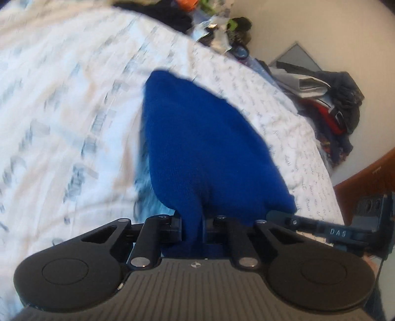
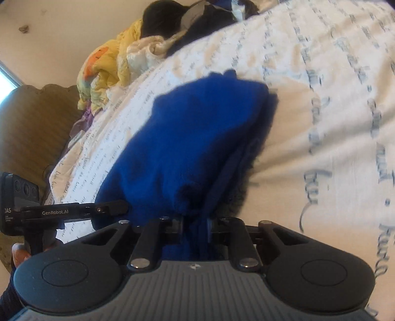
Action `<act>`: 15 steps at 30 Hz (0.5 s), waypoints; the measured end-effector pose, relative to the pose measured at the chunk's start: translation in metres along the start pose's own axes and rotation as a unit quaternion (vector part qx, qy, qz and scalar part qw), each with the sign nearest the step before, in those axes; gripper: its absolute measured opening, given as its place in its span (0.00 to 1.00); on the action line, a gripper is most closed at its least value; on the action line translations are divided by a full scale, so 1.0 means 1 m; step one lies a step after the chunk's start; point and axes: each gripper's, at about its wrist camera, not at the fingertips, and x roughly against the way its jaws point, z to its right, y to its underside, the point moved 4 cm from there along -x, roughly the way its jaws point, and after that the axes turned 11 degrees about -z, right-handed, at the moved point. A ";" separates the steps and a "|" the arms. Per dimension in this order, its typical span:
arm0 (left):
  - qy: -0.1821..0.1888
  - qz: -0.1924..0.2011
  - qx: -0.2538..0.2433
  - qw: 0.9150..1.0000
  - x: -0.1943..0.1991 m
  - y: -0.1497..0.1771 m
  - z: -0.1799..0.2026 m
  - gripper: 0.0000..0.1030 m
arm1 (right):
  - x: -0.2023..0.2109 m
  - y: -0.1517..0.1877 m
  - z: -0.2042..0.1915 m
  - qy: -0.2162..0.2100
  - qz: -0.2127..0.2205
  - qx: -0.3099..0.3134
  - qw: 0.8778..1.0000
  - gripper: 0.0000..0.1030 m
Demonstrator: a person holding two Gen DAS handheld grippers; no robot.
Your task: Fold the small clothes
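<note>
A small royal-blue knit garment [image 1: 202,138] hangs over a white bedsheet [image 1: 61,103] printed with grey script. My left gripper [image 1: 192,227] is shut on one gathered edge of it, and the cloth bunches between the jaws. In the right wrist view the same blue garment [image 2: 197,143] spreads out ahead, and my right gripper [image 2: 195,227] is shut on another pinched edge. The fingertips of both grippers are hidden under the fabric. The other gripper [image 1: 333,232] shows at the right edge of the left view, and at the left edge of the right view [image 2: 61,212].
Dark and red clothes [image 1: 335,108] are piled at the bed's far right, with more clutter [image 1: 222,27] along the far edge. A yellow quilt [image 2: 106,66] and dark garments [image 2: 197,17] lie by a wooden headboard [image 2: 32,128]. A hand [image 2: 19,254] holds the left gripper.
</note>
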 end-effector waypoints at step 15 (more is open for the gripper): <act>-0.029 0.071 -0.052 0.996 0.033 0.045 -0.008 0.77 | 0.068 0.048 0.019 0.042 0.058 -0.018 0.997 0.68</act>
